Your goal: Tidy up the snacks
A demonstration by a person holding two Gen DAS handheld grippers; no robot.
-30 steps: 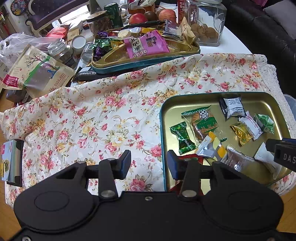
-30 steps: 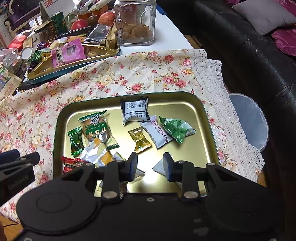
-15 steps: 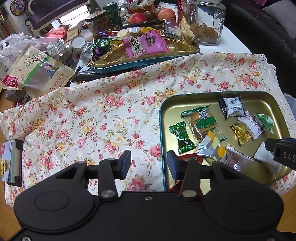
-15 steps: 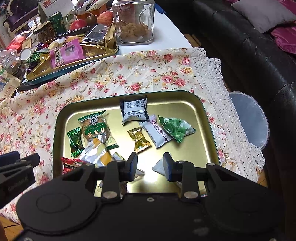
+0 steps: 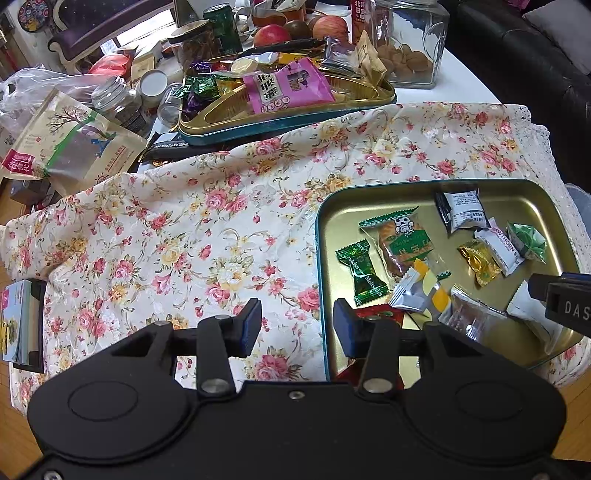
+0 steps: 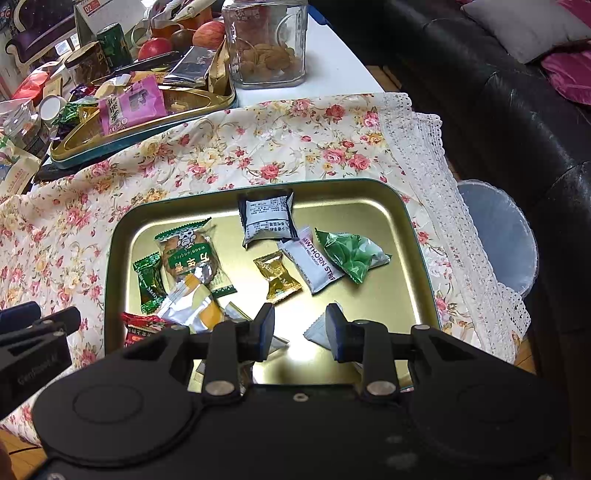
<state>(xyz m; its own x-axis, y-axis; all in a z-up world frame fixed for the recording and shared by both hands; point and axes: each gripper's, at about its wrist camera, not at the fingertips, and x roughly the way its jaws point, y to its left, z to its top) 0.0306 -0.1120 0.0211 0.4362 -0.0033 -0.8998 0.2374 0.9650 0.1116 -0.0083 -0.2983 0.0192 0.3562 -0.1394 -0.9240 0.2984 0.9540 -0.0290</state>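
A gold tray with a teal rim (image 6: pixel 413 236) (image 5: pixel 321 229) lies on the floral cloth and holds several wrapped snacks: a green biscuit pack (image 6: pixel 190 258), a dark green candy (image 6: pixel 149 282), a gold candy (image 6: pixel 277 277), a white hawthorn strip (image 6: pixel 314 260), a green pouch (image 6: pixel 351 254) and a black-and-white pack (image 6: pixel 267 219). My left gripper (image 5: pixel 297 326) is open and empty over the tray's near left rim. My right gripper (image 6: pixel 300 326) is open and empty above the tray's near part, beside a white wrapper (image 6: pixel 317 332).
A second gold tin (image 5: pixel 288 118) with a pink packet (image 5: pixel 286 88) and more sweets stands at the back. A glass jar (image 6: pixel 267 44), apples (image 5: pixel 271 35), cans and bags crowd the far table. A black sofa (image 6: pixel 517 110) and a bin (image 6: pixel 498 236) lie right.
Both grippers have barely shifted; the view has crept slightly toward the left. Nothing was taken or let go.
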